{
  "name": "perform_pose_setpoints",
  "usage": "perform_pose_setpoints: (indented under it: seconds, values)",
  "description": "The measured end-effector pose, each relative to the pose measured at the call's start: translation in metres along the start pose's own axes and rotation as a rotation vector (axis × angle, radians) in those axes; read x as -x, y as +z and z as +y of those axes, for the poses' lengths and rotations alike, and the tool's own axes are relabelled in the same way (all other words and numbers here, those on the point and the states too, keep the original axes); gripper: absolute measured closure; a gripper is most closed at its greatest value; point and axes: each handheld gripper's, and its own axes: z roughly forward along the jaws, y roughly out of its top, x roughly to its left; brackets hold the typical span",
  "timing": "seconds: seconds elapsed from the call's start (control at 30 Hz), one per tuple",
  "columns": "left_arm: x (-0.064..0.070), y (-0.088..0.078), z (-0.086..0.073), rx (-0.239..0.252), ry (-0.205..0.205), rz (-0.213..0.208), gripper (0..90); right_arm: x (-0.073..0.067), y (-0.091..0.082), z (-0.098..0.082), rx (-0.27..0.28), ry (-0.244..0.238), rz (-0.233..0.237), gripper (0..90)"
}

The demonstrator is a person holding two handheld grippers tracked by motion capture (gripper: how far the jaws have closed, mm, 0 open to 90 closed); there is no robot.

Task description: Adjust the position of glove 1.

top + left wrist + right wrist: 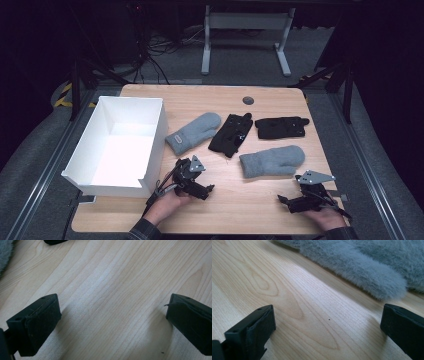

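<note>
High view: a white box (pixel 116 145) sits at the table's (pixel 225 210) 9 o'clock edge, open side up. Just right of it, at about 7 o'clock, the left hand-held gripper (pixel 209 189) lies low over bare wood in the person's left hand (pixel 167 200), its jaws wide with nothing between them. Toward 11 o'clock from it lies a grey mitten (pixel 193 132), close to the box's right wall. Next, near the table's centre, is a black glove (pixel 231 134), touching that mitten's tip, and at 1 o'clock another black glove (pixel 281 126) lies crosswise. A second grey mitten (pixel 272 161) lies at about 4 o'clock, cuff to the left. The right hand-held gripper (pixel 282 201) sits at 5 o'clock, just below this mitten, jaws also wide and empty.

In the left gripper view, wood grain fills the gap between the jaws, with a grey mitten's edge (pixel 5 255) at 10 o'clock. In the right gripper view, the second mitten (pixel 362 265) lies ahead of the jaws at 1 o'clock, near but apart.
</note>
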Motion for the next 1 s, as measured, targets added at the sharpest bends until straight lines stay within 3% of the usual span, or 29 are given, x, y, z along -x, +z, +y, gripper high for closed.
perform_pose_setpoints:
  seconds: [0.1, 0.2, 0.33, 0.53, 0.7, 0.87, 1.0]
  values:
    - [0.000, 0.000, 0.000, -0.001, 0.006, -0.006, 0.0, 0.000, -0.001, 0.000, -0.006, -0.003, 0.003, 2.3]
    - [-0.002, 0.000, -0.001, 0.002, 0.021, -0.022, 0.0, -0.002, -0.006, 0.004, -0.017, -0.017, 0.010, 17.3]
    - [-0.004, -0.002, 0.000, -0.018, 0.043, -0.032, 0.4, -0.003, -0.012, 0.009, 0.005, -0.027, 0.011, 28.8]
    - [-0.002, -0.005, 0.000, -0.038, 0.057, -0.045, 0.6, 0.001, -0.020, 0.023, 0.076, -0.011, -0.004, 53.4]
    - [-0.002, -0.010, -0.007, -0.038, 0.063, -0.056, 0.1, 0.010, -0.014, 0.034, 0.069, -0.011, -0.009, 73.1]
    - [-0.005, -0.011, -0.012, -0.008, 0.077, -0.070, 0.0, 0.015, -0.004, 0.044, 0.056, -0.013, -0.003, 88.2]
    - [-0.006, -0.010, -0.012, 0.004, 0.081, -0.077, 0.0, 0.021, 0.003, 0.052, 0.057, -0.008, 0.003, 89.8]
